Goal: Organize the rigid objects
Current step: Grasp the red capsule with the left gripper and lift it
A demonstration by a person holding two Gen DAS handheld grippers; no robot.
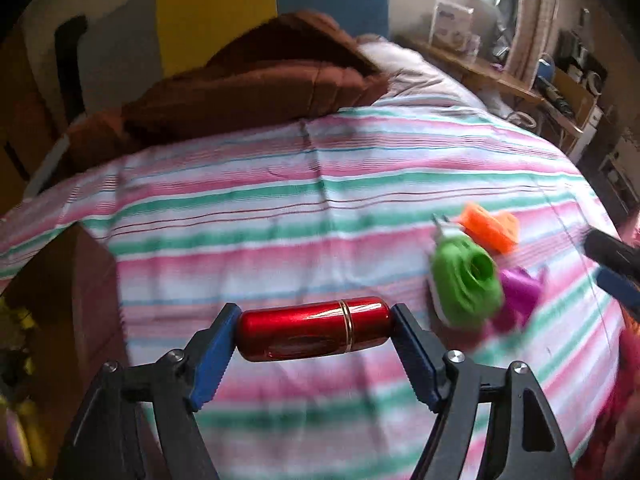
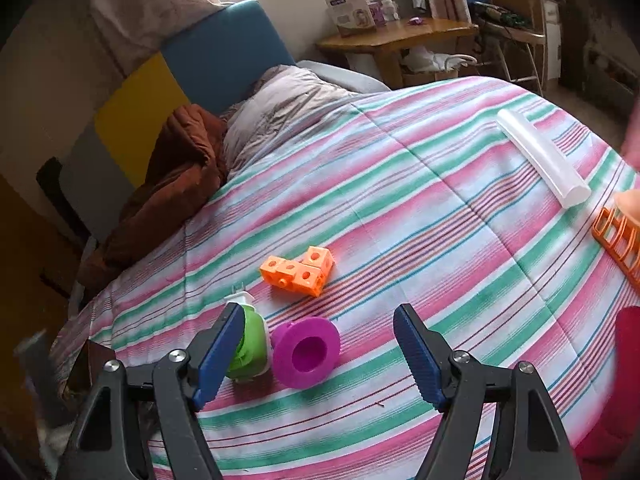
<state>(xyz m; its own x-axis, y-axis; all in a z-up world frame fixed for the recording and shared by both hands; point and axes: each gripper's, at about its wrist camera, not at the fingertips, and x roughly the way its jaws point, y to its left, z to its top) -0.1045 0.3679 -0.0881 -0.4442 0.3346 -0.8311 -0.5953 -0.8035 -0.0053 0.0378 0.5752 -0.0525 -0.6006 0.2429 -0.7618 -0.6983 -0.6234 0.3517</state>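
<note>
My left gripper (image 1: pixel 315 314) is shut on a glossy red capsule-shaped case (image 1: pixel 314 334), with a pad pressed on each end, held just above the striped bedspread (image 1: pixel 280 208). To its right lie a green spool (image 1: pixel 466 280), a purple flanged spool (image 1: pixel 518 296) and orange linked cubes (image 1: pixel 490 228). My right gripper (image 2: pixel 319 314) hangs open over the purple spool (image 2: pixel 306 350), with nothing between its pads. Its left finger partly hides the green spool (image 2: pixel 250 350). The orange cubes (image 2: pixel 298 270) sit just beyond.
A translucent white tube (image 2: pixel 544 158) lies far right on the bed, next to an orange slotted basket (image 2: pixel 622 240) at the frame edge. A brown blanket (image 2: pixel 176 184) is heaped at the left by the headboard. A wooden table (image 2: pixel 400 36) stands behind the bed.
</note>
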